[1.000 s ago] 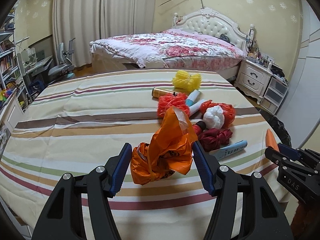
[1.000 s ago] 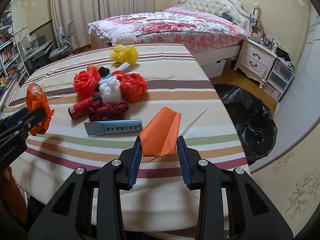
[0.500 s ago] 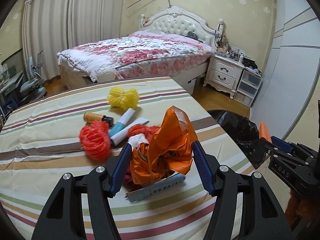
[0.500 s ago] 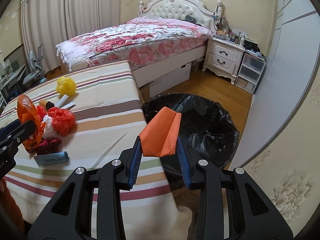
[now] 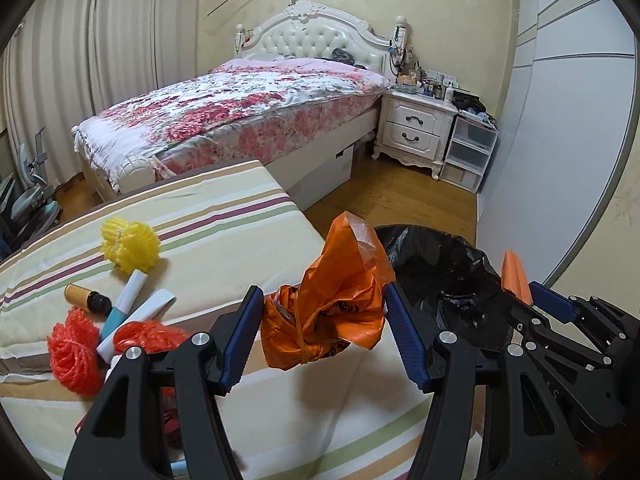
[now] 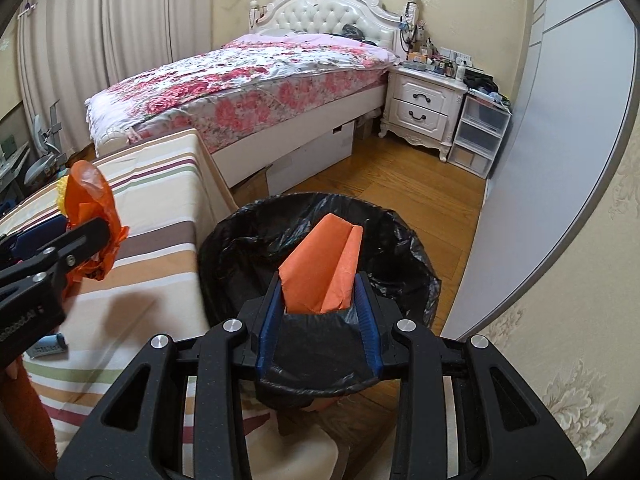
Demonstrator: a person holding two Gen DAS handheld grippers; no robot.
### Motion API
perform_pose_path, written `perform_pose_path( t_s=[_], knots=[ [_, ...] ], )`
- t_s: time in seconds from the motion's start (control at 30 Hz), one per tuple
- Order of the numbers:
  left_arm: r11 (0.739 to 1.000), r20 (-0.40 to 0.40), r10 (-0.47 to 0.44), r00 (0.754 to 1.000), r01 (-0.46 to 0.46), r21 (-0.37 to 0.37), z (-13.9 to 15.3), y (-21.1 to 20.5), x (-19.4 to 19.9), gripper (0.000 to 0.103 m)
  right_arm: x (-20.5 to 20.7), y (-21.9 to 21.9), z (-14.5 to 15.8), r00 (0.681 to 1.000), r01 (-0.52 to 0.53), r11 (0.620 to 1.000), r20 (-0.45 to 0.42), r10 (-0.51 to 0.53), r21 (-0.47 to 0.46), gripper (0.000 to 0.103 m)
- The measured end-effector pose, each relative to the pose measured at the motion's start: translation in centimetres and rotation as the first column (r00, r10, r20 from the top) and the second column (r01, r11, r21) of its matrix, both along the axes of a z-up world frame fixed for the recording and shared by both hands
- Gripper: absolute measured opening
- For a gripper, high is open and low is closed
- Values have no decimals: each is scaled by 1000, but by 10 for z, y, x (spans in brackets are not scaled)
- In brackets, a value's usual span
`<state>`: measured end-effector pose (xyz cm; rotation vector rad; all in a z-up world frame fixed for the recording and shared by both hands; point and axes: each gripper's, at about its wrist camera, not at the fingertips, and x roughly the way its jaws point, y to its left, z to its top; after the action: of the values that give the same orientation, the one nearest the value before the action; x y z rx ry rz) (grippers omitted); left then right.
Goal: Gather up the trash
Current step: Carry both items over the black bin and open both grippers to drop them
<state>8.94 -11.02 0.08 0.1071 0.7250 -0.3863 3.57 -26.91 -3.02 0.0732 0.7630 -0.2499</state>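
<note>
My left gripper (image 5: 322,314) is shut on a knotted orange plastic bag (image 5: 332,304), held above the right edge of the striped table (image 5: 224,216). My right gripper (image 6: 318,280) is shut on a folded orange paper (image 6: 320,266) and hangs over the mouth of the bin lined with a black bag (image 6: 248,240). That bin (image 5: 440,268) shows to the right of the table in the left wrist view, where the right gripper (image 5: 520,280) enters from the right. Left on the table lie a yellow net ball (image 5: 130,244), red net balls (image 5: 74,352), tubes (image 5: 130,294) and a small brown bottle (image 5: 82,296).
A bed (image 5: 248,112) with a floral cover stands behind the table. A white nightstand (image 5: 416,128) and plastic drawers (image 5: 468,152) stand against the back wall, a pale wardrobe (image 6: 560,120) at the right. Wooden floor (image 6: 400,176) surrounds the bin.
Both grippers have swung right from over the table toward the black bin, each keeping its load. The right gripper now hangs over the bin's mouth; the left one has reached the table's right edge.
</note>
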Motion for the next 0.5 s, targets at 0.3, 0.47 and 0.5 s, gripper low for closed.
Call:
perform_pose_path(
  t_s=[0.3, 0.47, 0.5],
  knots=[
    [999, -14, -12, 1000, 13, 32, -10, -33, 21, 61, 16, -22, -11, 999, 33, 999, -6, -33, 21, 34],
    [998, -8, -15, 1000, 16, 57, -16, -46, 23, 61, 28, -34, -14, 998, 66, 997, -3, -66, 41, 34],
    [998, -7, -17, 1000, 17, 62, -18, -50, 24, 61, 30, -36, -15, 997, 74, 996, -4, -74, 45, 34]
  ],
)
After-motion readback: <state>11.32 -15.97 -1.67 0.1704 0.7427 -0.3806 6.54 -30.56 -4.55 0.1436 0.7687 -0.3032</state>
